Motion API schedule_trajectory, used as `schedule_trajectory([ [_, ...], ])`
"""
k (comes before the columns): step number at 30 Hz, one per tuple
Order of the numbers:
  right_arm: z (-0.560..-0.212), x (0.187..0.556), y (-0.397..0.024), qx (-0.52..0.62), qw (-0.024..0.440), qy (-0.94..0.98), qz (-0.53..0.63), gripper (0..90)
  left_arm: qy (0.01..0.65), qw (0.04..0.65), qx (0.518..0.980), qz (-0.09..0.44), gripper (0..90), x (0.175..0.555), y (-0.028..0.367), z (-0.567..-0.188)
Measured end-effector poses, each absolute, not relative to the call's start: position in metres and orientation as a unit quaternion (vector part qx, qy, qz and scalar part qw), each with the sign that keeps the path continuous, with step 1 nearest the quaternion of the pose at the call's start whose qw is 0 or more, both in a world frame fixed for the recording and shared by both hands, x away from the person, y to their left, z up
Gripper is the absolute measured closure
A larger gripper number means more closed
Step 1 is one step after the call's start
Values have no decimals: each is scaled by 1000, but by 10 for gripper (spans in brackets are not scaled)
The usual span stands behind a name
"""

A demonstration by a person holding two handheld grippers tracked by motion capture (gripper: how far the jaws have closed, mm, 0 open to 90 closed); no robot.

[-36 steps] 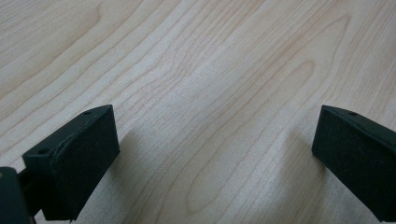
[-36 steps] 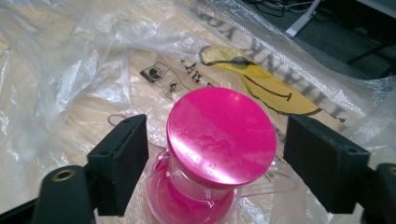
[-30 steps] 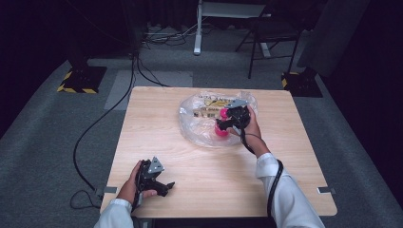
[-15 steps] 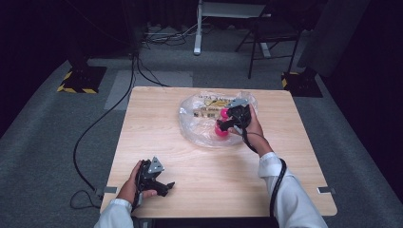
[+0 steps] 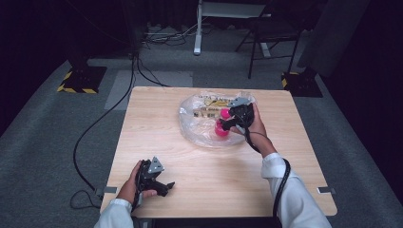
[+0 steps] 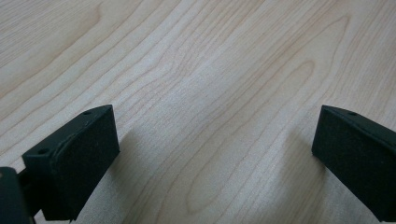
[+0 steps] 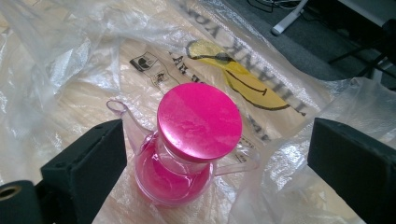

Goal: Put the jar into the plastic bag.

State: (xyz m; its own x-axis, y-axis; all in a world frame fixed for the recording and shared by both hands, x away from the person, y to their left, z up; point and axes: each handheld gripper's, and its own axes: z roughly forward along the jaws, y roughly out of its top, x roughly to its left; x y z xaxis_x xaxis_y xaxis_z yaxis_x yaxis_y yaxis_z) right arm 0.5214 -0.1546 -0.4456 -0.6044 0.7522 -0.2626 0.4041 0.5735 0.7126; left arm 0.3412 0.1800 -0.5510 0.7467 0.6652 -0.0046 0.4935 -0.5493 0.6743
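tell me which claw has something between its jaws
The right claw: the pink-lidded container stands between its open jaws; the left claw has bare table.

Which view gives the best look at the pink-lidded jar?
The right gripper view: the pink-lidded jar sits close up between open jaws, on the plastic bag. The high view shows a small pink spot. The left gripper view faces bare table.

A light wooden surface (image 5: 157, 123) stands on grey carpet (image 5: 52, 137) in a dark room. Black cables (image 5: 95, 123) trail across the floor. Behind stand a dark chair (image 5: 271, 38) and a white desk leg (image 5: 198, 28).
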Motion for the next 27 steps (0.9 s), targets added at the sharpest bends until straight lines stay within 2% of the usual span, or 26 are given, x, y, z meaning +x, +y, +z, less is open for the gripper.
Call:
schedule_trajectory([
  [27, -430, 488, -185, 291, 293, 858, 305, 46, 332, 339, 871, 126, 3, 341, 180, -551],
])
